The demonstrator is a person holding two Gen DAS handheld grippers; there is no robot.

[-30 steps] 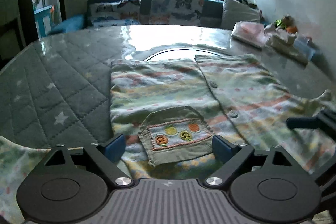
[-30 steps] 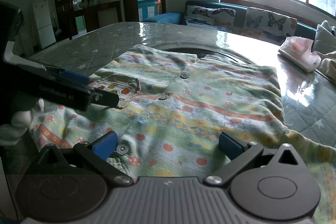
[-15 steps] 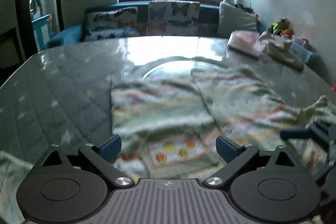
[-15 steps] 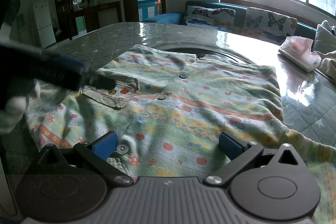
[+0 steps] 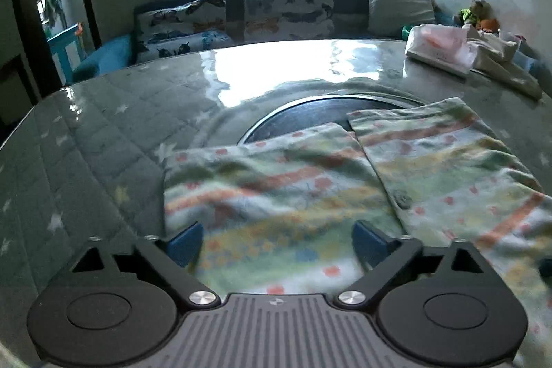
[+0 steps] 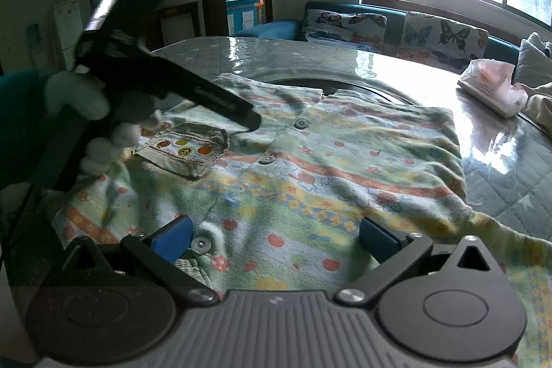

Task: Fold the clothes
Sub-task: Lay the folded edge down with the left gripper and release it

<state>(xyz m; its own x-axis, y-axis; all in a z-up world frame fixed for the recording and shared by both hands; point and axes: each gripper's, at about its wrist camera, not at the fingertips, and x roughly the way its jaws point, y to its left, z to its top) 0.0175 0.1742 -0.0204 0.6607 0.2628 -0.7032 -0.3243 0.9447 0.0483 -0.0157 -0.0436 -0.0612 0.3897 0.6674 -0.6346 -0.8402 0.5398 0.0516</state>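
A child's striped, flower-print button shirt (image 5: 293, 195) lies spread front-up on the table, with its two front panels meeting at the button line. In the right wrist view the shirt (image 6: 327, 168) shows a tan pocket (image 6: 183, 150) with embroidered fruit. My left gripper (image 5: 277, 242) hovers open over the shirt's left panel, its blue pads wide apart with only flat cloth below. The right wrist view shows that left gripper (image 6: 250, 123) held by a white-gloved hand (image 6: 76, 99), with its tip just beyond the pocket. My right gripper (image 6: 276, 242) stands open over the near part of the shirt.
The round table (image 5: 138, 112) has a quilted star-print cover under glossy plastic and a dark round inset (image 5: 303, 112) beyond the shirt. A tissue pack (image 6: 493, 88) and pale cloth lie at the far right. A sofa with butterfly cushions (image 5: 286, 6) stands behind.
My left gripper has moved forward over the shirt, so the pocket has dropped out of its view. The right gripper has kept still.
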